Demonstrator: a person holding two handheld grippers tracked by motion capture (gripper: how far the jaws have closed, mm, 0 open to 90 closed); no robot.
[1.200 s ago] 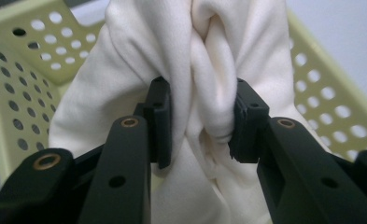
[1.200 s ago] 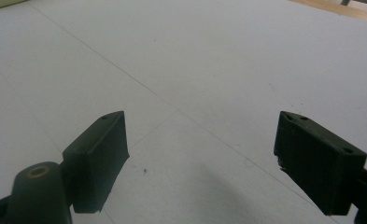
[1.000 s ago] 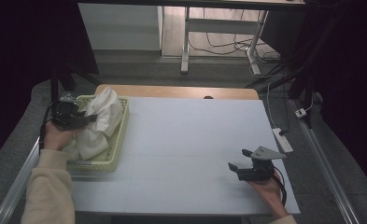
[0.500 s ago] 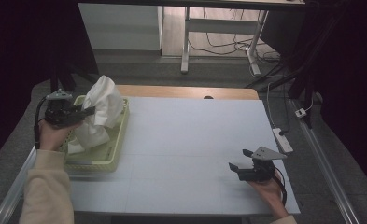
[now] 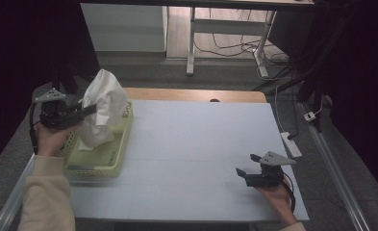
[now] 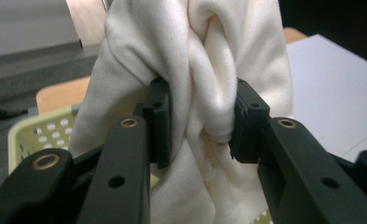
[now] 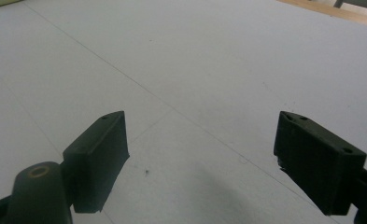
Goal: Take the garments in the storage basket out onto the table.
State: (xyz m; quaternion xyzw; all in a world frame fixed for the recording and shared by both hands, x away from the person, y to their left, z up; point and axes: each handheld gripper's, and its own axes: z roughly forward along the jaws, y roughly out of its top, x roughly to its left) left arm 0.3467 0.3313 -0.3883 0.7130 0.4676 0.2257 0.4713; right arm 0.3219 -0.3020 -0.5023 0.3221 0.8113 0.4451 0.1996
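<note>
**Cloth pinched above the basket, other hand waiting**

From the high view we see the left gripper point(image 5: 83, 111) clamped on a white cloth point(image 5: 104, 103), holding it up over the far end of the pale green basket point(image 5: 110, 159). The cloth's lower end reaches down inside the basket; we cannot tell whether it touches the bottom. We judge the pinch sits high on the cloth so that it hangs free of the basket's rim. The right gripper point(image 5: 245, 172) rests low on the white table point(image 5: 201, 144), well apart from the basket on its right.

In the left gripper view, we see the cloth point(image 6: 204, 93) bunched into thick folds between the two jaws, which bite it from both sides; the basket point(image 6: 36, 135) lies behind and below.

In the right gripper view, the right gripper point(image 7: 200, 158) stands wide open and empty over the bare table point(image 7: 195, 60), likely kept out of the way.
</note>
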